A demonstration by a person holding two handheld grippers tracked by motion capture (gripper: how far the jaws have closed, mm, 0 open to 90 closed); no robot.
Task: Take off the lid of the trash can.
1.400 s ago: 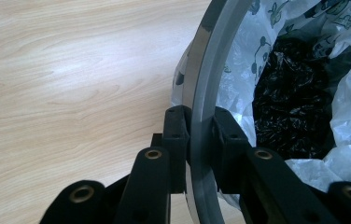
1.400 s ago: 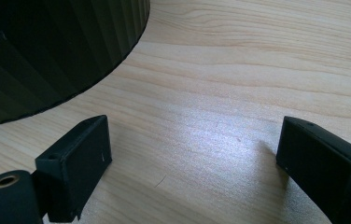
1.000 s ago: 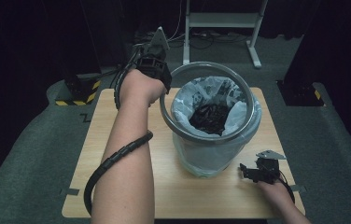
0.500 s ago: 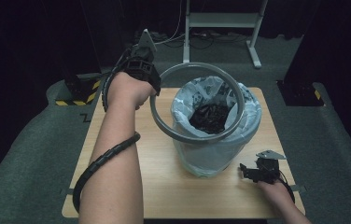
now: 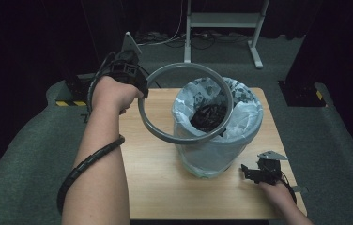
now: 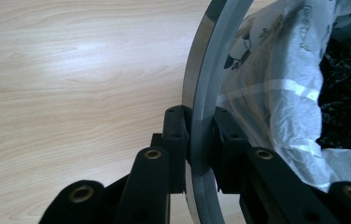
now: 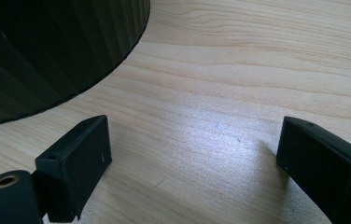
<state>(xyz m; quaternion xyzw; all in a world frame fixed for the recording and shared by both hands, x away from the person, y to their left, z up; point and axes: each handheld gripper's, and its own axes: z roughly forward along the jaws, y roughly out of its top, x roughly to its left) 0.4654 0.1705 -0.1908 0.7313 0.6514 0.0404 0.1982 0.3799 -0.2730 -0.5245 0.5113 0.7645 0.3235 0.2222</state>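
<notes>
Ring (image 5: 186, 103) of grey plastic sits clamped between the jaws of the left gripper (image 5: 139, 93), which pinch its rim from both sides; in the left gripper view the ring (image 6: 201, 112) rises edge-on from the jaws, the two black pads (image 6: 176, 135) pressed flat against its inner and outer faces. The ring is held in the air, tilted, its near part above the desk left of the bin (image 5: 217, 136) and its far part over the bin's mouth, apart from the bin's rim.

The left hand (image 5: 111, 93) grips the tool above the desk's far left corner, and a ribbed black cable (image 5: 85, 164) runs along the forearm. The bin stands near the middle of the desk, toward the right edge, lined with a pale bag (image 5: 245, 112) that folds over its rim; dark crumpled stuff (image 5: 207, 115) lies inside.

The right gripper (image 5: 254, 173) rests low at the near right corner of the desk, just beside the bin's base, held by the right hand (image 5: 278, 192). Its jaws stand wide apart with bare wood between them, and the bin's ribbed dark wall (image 7: 47, 51) curves in front of them.

The desk (image 5: 160, 178) is one light wooden top, standing on grey carpet (image 5: 19, 150) in a dark, black-curtained room. A white metal stand (image 5: 221, 23) with cables at its feet is behind the desk.

Count: one ring, one bin, one bag, two grippers.
</notes>
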